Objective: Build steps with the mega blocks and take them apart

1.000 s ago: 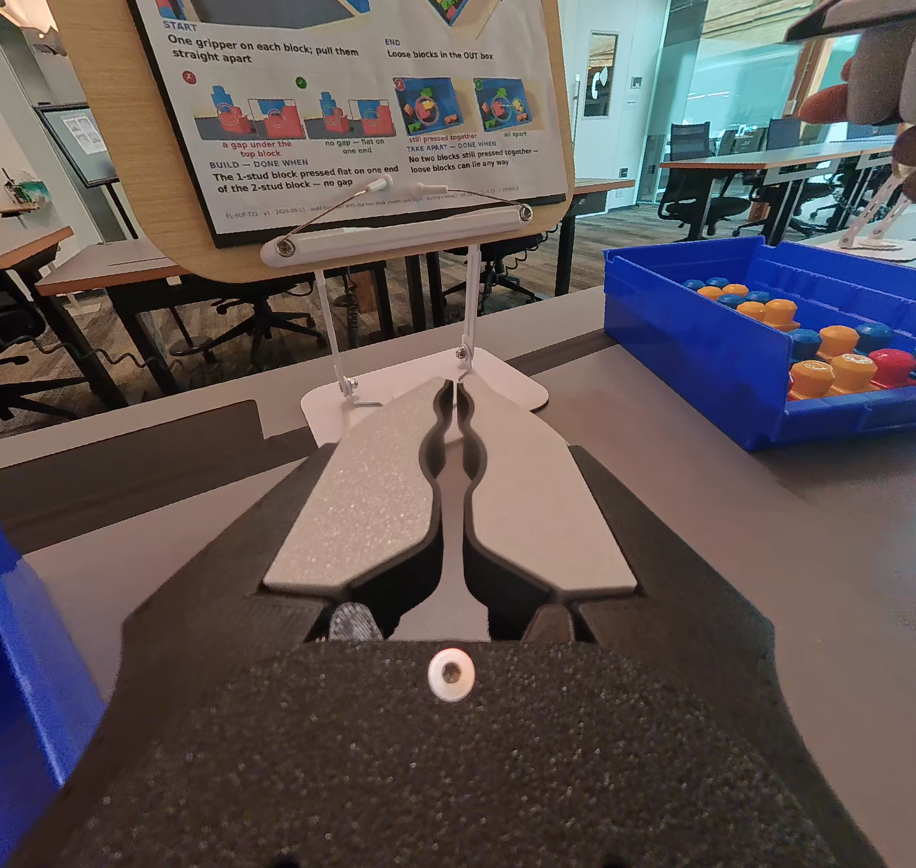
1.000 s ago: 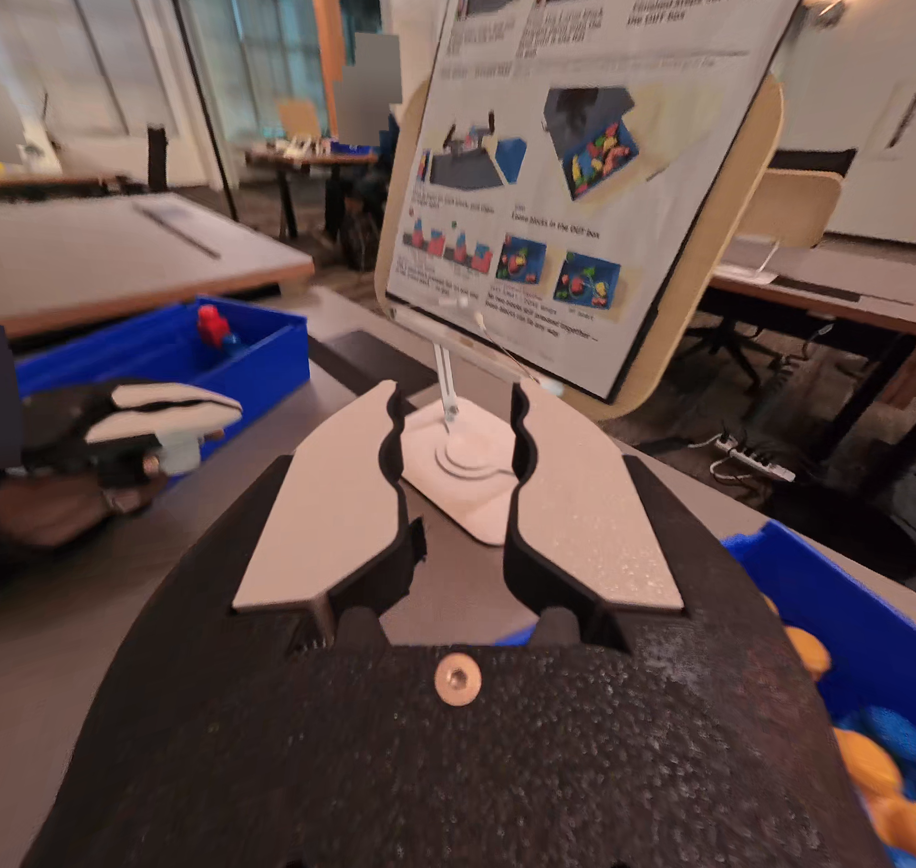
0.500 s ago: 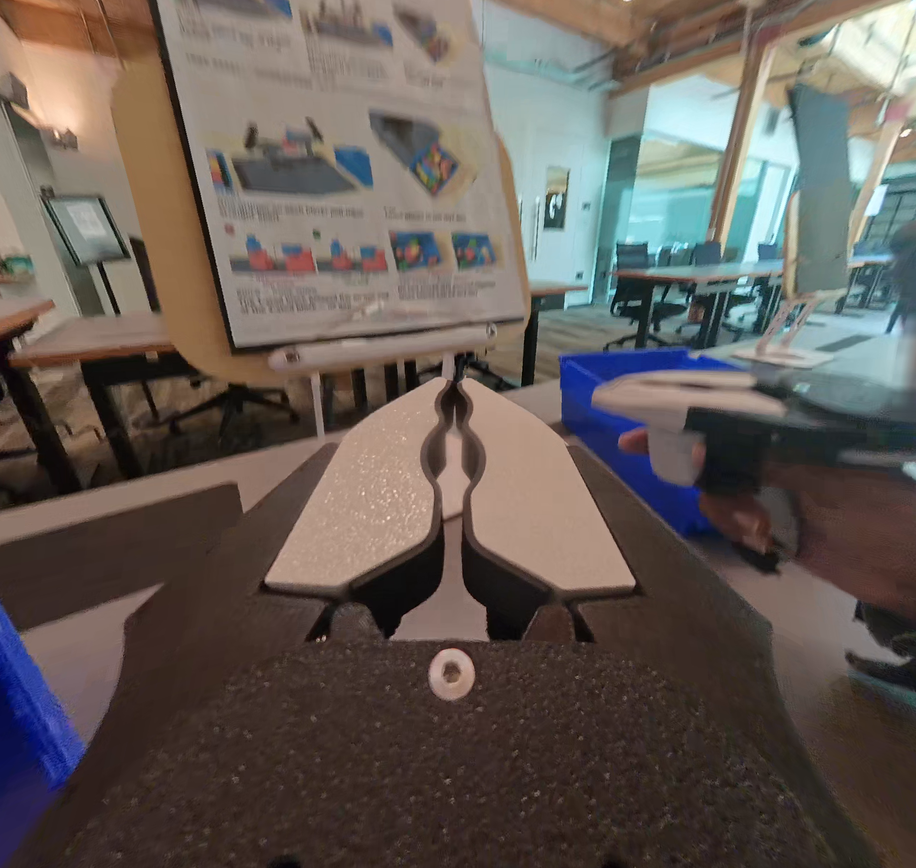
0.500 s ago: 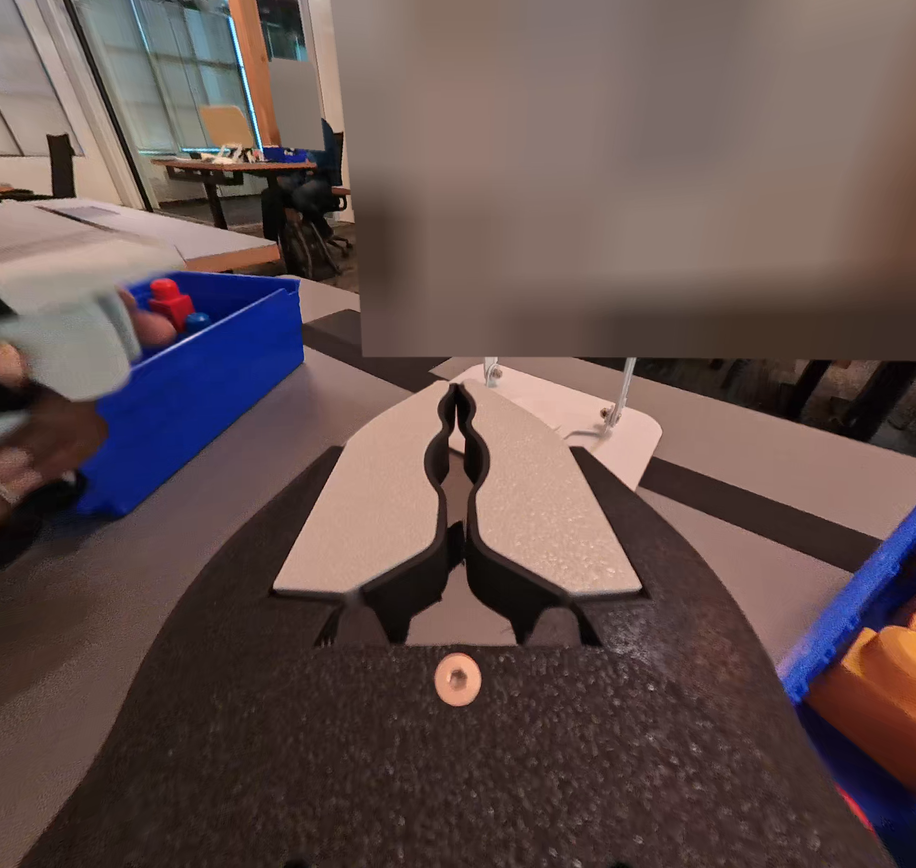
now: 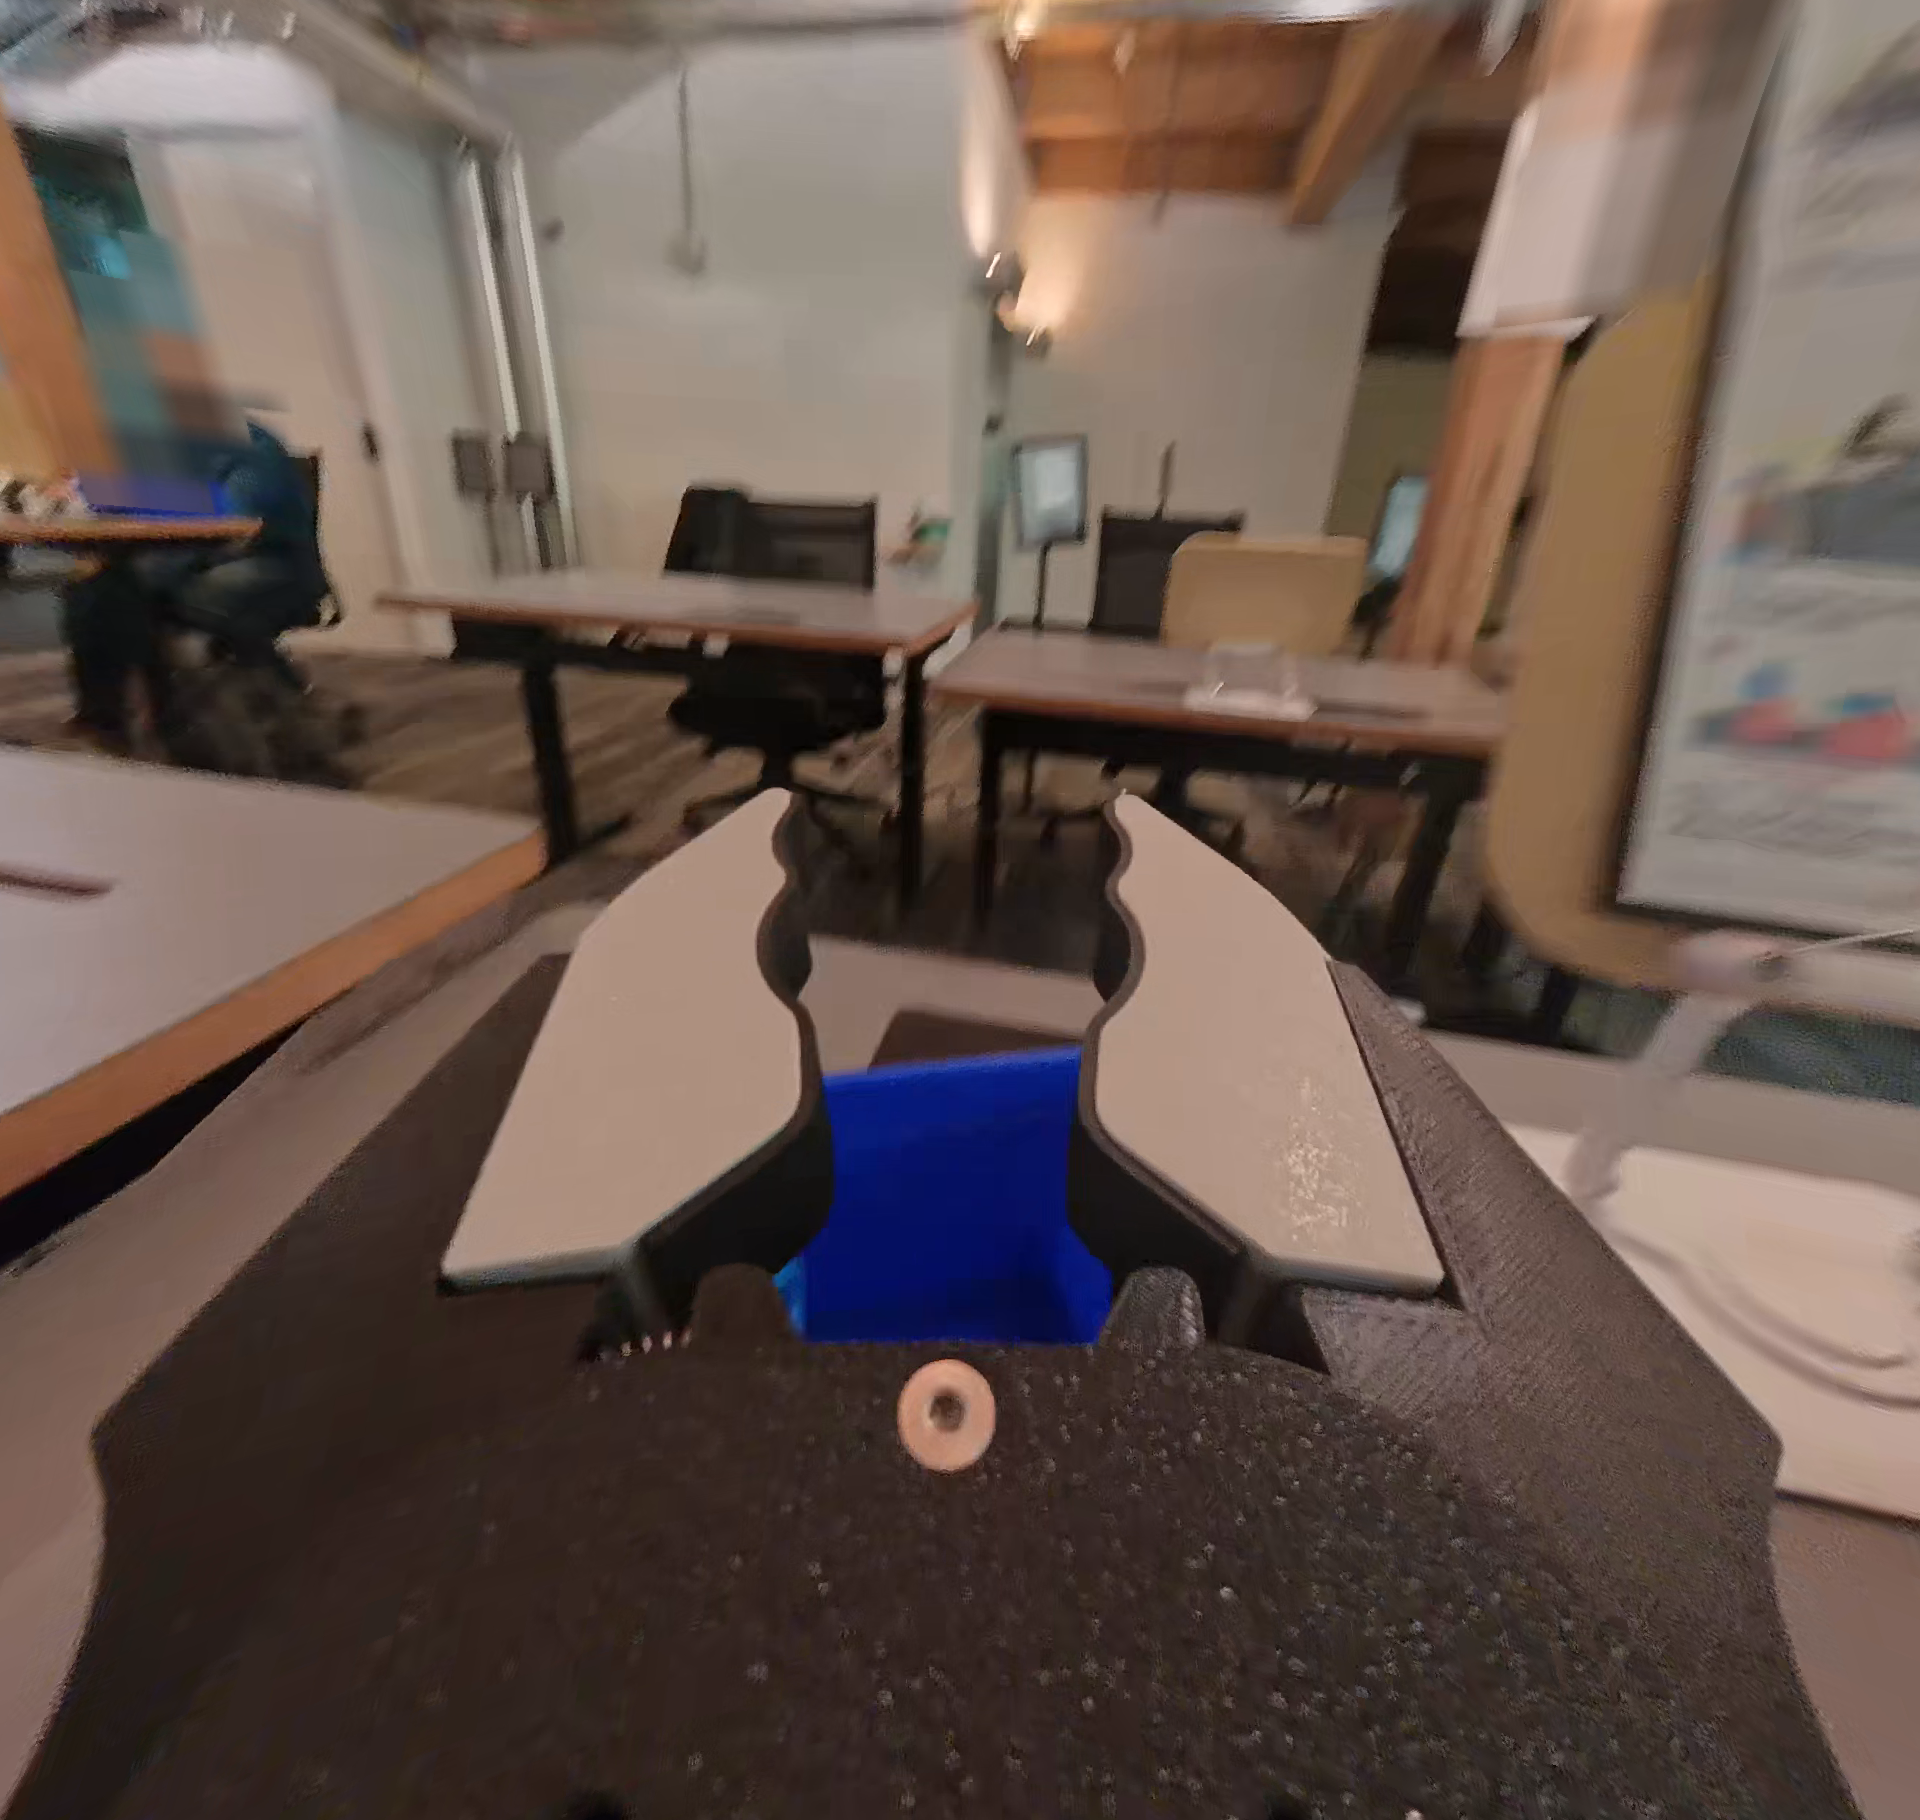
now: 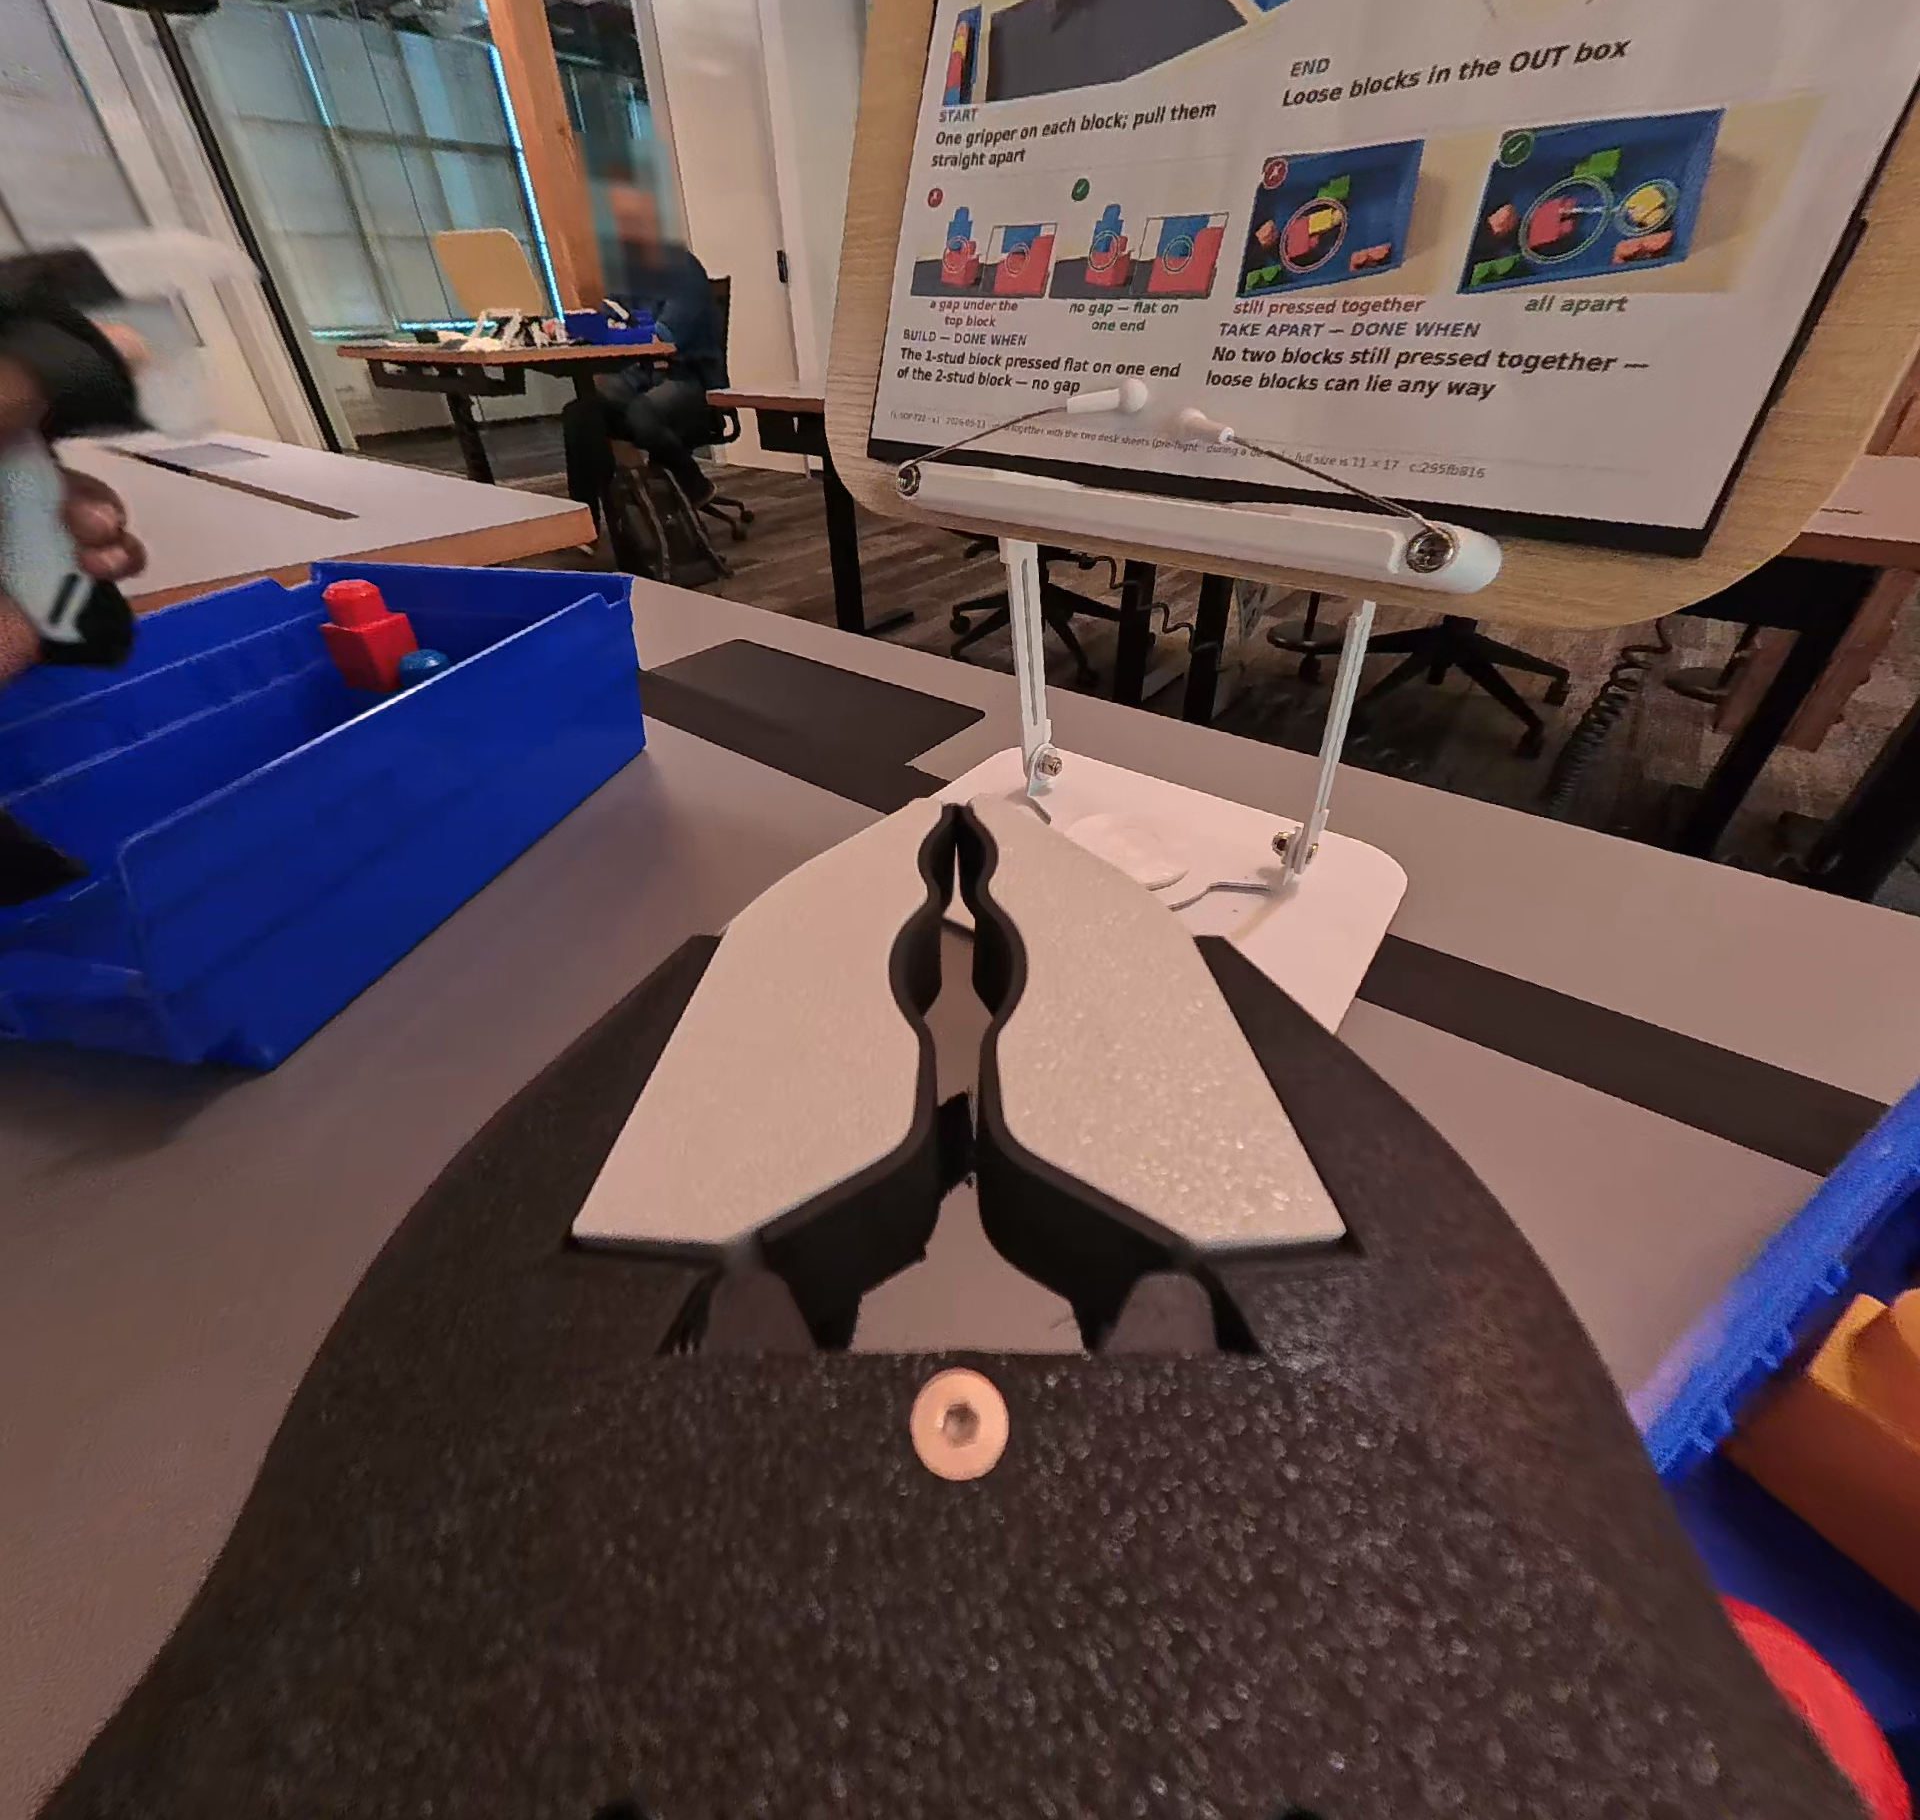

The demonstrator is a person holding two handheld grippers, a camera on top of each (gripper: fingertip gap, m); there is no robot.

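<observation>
1. Office desks [image 5: 686, 617] and chairs are filling the blurred background beyond a grey table [image 6: 436, 949], where a person is sitting at a far desk.
2. The left gripper [image 5: 951, 835] is hovering over a blue bin [image 5: 945, 1178], its jaws standing well apart with nothing between them.
3. The right gripper [image 6: 954, 820] is hanging above the middle of the table, its jaws sitting together and empty.
4. A red block [image 6: 364, 632] is standing in the far corner of the blue bin [image 6: 312, 814] at the table's left side, with a blue block [image 6: 421, 667] just beside it.
5. An instruction board [image 6: 1351, 212] is leaning on a white stand [image 6: 1247, 866] near the table's far edge.
6. Orange blocks [image 6: 1839, 1407] are lying in a second blue bin [image 6: 1787, 1282] at the right edge.
</observation>
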